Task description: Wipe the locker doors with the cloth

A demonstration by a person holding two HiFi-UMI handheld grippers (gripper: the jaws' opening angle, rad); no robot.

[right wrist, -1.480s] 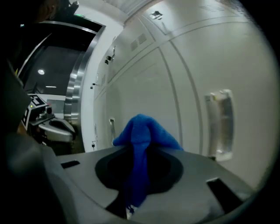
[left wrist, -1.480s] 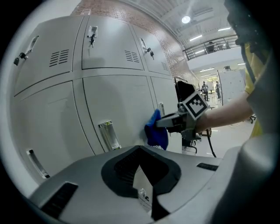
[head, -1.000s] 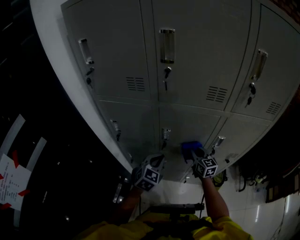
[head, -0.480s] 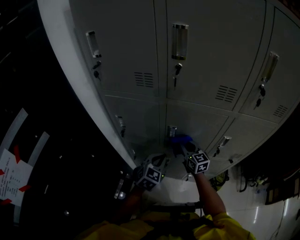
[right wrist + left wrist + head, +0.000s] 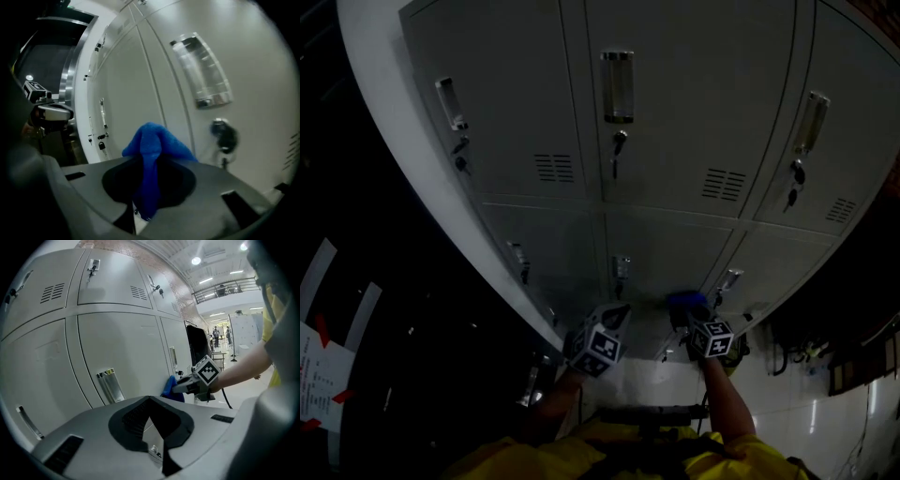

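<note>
Some cloth (image 5: 684, 301) hidden, locker doors (image 5: 675, 112) dim

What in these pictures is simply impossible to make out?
- Head view: print on the papers, too small and cut by the left edge.
- Right gripper view: the door lock, blurred.
- Right gripper view: whether the blue cloth touches the door, hidden by the cloth itself.

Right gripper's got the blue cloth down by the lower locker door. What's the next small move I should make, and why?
Probably sweep the cloth sideways across the lower locker door, beside its handle. The right gripper has its fingers shut on the cloth, which sits by that door near the lock; the left gripper is shut on nothing.
</note>
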